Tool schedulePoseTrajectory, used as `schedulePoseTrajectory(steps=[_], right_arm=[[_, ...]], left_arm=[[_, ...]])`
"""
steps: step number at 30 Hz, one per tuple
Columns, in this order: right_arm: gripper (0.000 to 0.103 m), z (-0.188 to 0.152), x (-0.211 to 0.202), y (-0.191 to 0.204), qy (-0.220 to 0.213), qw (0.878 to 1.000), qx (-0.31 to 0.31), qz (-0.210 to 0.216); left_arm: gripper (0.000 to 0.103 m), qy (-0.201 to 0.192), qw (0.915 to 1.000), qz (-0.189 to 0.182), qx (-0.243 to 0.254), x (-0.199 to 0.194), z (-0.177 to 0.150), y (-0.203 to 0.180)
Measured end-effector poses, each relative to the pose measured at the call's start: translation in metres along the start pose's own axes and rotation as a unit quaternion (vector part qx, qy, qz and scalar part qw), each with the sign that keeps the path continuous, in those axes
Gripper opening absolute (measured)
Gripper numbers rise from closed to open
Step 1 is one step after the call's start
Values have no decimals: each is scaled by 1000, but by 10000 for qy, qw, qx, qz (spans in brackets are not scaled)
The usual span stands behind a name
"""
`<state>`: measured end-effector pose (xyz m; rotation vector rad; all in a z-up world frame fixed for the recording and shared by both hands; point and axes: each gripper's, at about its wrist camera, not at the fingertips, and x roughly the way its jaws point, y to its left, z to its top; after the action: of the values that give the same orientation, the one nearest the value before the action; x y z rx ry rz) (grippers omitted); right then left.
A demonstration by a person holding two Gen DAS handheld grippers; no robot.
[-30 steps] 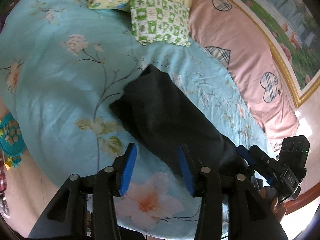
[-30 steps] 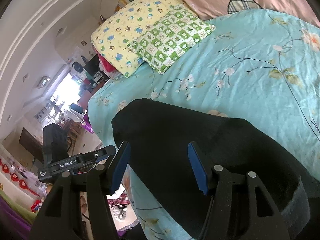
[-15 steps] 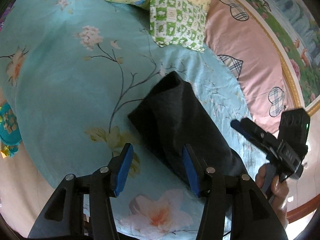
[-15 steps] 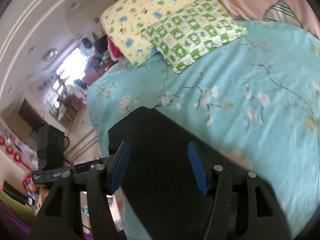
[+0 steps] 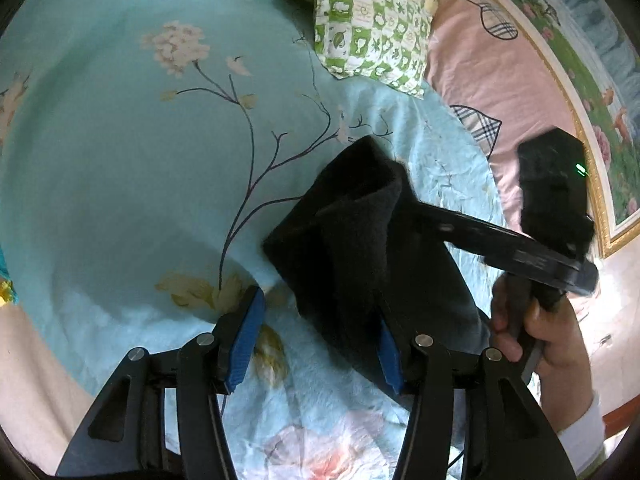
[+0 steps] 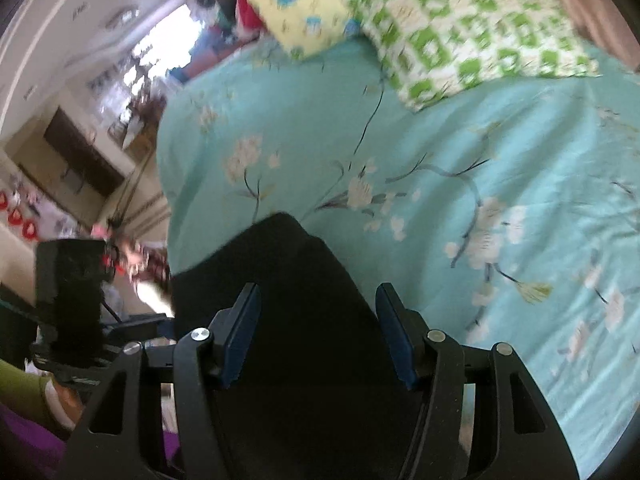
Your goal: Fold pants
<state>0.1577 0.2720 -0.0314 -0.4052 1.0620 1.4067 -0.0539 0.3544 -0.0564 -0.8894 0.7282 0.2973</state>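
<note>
Lying bunched on the near right of the bedspread [image 5: 120, 168], the pants [image 5: 360, 248] are spanned by both released grippers, left [image 5: 318, 334] and right [image 6: 318, 332].

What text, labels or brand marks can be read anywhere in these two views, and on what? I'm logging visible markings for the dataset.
None can be read.
Right gripper: faint pale lettering on its arm in the left wrist view, too small and blurred to read.
Green checked pillow: printed motifs only, no words.
Left gripper, black pants and floral bedsheet: no text.
The right wrist view is motion-blurred; nothing legible.
</note>
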Motion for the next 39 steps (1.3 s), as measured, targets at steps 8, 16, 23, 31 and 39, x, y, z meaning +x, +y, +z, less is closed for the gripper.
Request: schedulePoseTrajectory(steps=[8,16,23,31,39], right_arm=[[25,4,2,-2,110,9997,111,213],[22,-14,-46,-1,-596,9965,383,447],[22,-40,-108,5,-1353,9878,538,558],[22,-89,-176,0,-2173,9703,883,591],[22,-131,-207,-12,-2531,9579,1206,618]], left_arm=[[21,-41,9998,-46,166,12,6,-9],[18,-367,9972,-231,615,-20,5,-51],[18,-566,9905,-569,1119,-52,-3,-101],[18,-552,9767,-978,1831,-65,-29,-168],[18,-361,9669,-1145,2252,-59,-58,-212]])
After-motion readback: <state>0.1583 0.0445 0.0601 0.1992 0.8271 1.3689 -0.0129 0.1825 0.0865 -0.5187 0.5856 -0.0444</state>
